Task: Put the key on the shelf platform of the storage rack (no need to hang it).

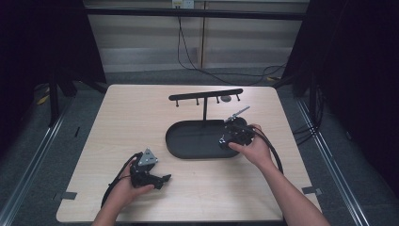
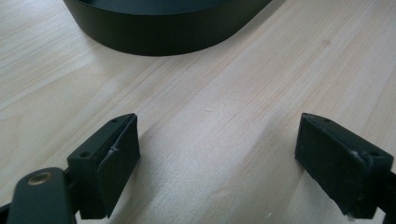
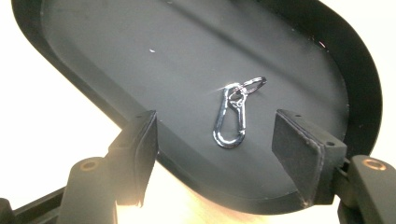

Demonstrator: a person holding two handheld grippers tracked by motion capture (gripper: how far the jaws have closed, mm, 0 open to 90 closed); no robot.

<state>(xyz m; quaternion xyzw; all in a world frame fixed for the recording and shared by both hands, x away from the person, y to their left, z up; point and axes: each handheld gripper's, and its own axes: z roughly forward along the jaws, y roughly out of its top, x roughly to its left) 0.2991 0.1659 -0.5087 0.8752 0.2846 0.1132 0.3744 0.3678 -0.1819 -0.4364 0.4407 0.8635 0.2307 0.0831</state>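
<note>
Simply unmarked carabiner [image 3: 229, 122] in tray [image 3: 84, 79].

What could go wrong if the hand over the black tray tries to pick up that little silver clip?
The carabiner clip is thin and lies flat on the tray floor, so the open right gripper may slide over it or only nudge it. Its small ring hangs loosely, so a grab there could let the clip swing or drop. The tray's raised rim is close to one jaw and might get bumped. The left gripper rests open above bare table, posing little risk.
</note>
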